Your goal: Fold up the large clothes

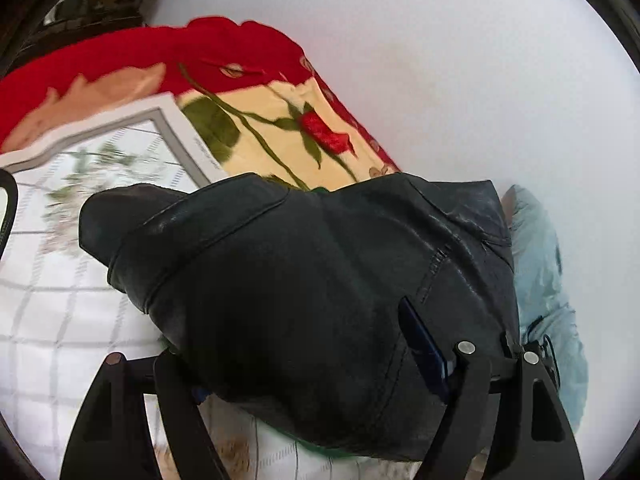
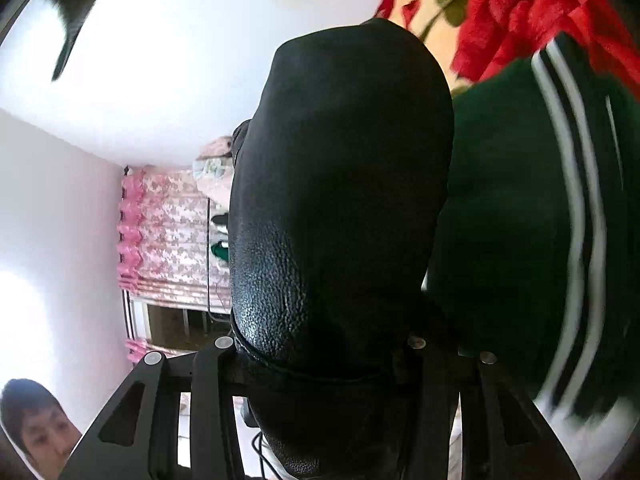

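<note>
Nearest in the left wrist view, the left claw stands wide, and a thick bundle of the black leather jacket fills the space between its fingers; a blue pad on the right finger lies against the leather, so the claw holds the jacket. The jacket bulges up and away from the claw, its seams and a stitched panel showing, lifted above the bed. Beneath and to the left lies a white sheet with a grey grid and a faded leaf print. Beyond it spreads a red and cream blanket with a rose pattern. A pale blue garment shows at the right, past the jacket's edge. Farthest is a plain white wall.

In the right wrist view, the right claw is about half open and clamps a rounded, pebbled fold of the same jacket, which rises straight ahead of it. Just to the right hangs a dark green garment with white stripes, blurred. Behind that is the red blanket. Far off on the left, pink patterned curtains hang by a window, and a person's head sits at the lower left corner
</note>
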`<state>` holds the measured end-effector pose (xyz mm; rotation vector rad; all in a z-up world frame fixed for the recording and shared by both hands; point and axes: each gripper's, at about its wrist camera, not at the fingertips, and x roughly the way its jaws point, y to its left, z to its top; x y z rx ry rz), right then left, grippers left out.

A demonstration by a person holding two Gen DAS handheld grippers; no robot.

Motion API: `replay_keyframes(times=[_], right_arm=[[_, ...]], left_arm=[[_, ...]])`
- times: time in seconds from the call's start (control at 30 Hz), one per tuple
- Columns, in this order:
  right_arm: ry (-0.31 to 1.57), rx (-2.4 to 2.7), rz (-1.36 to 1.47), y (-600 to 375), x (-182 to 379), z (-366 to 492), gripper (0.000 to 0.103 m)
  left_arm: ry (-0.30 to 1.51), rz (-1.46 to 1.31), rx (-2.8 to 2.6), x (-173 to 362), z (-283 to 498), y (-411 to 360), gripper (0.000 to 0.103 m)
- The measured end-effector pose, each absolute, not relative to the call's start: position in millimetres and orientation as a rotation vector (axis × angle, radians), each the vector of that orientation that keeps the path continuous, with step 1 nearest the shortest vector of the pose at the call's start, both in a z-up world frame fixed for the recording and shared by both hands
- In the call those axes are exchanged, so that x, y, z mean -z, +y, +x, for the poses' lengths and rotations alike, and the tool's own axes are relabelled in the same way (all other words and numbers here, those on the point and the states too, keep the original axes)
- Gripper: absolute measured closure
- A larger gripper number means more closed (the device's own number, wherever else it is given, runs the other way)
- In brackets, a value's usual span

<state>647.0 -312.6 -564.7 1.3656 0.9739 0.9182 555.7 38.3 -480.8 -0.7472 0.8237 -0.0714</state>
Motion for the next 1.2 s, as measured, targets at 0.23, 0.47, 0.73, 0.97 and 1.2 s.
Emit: replay_keyframes(times=[0.23,0.47,0.73,0.97,1.2], right_arm=[[1.129,-0.803,1.436,-350.5,666.2,703.2,0.057],[1.259,-0.557,1.188,-362.1,634.7,694.9,0.029],[1.269,-0.055,0.415,-313.9,519.7,634.0,0.000],[1.194,0.204,0.203,-261.6,456.5,544.8,0.000],[1.108,0.314,0.194,-231.5,338.4,447.4,0.000]], left_arm=[[0.945,-0.652,0.062,539.4,588.7,14.1,0.027],[1.008,-0.507,0.051,530.0,584.3,4.7,0.027],[1.011,-0.142,-0.073,481.3,552.1,-5.4,0.003],[0.957,0.000,-0.076,408.0,498.3,-8.5,0.002],[0.914,0.035,-0.048,316.1,430.9,-1.1,0.002]])
